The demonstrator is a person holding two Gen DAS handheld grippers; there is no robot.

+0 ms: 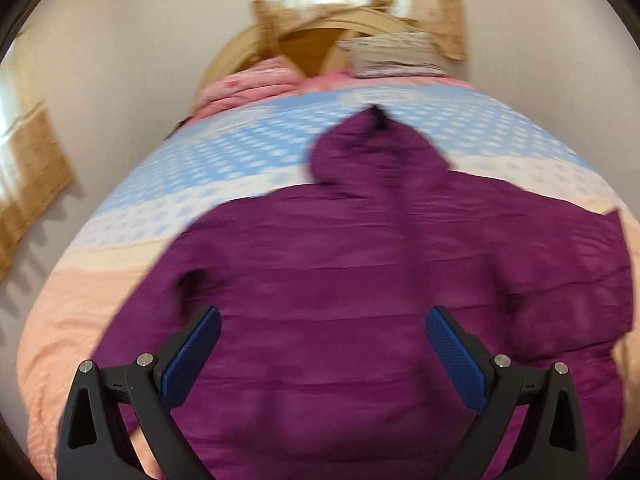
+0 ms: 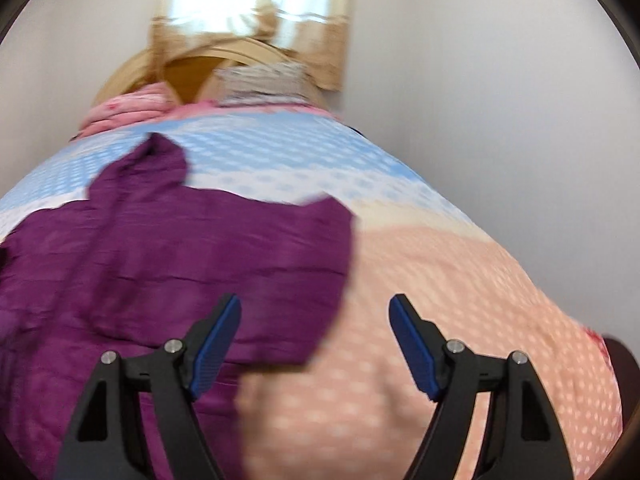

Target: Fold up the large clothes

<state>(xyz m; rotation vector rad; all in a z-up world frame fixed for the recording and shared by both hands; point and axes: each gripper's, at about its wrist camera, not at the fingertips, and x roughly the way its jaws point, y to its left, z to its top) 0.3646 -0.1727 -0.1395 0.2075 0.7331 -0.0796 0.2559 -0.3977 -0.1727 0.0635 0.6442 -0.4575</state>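
Purple hooded jacket (image 1: 360, 280) spread on bed (image 1: 100, 320), grippers empty

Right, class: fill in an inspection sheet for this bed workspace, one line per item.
Surface: bed quilt, blue, cream and peach bands.
Job's things: purple hooded jacket spread flat, hood toward the headboard.
Clutter: pink bedding and pillow at the head.
Grippers: left hand-held gripper open above the jacket; right hand-held gripper open at the jacket's edge, holding nothing.
Cables: nothing seen.
Surroundings: wooden headboard, curtains, plain walls.
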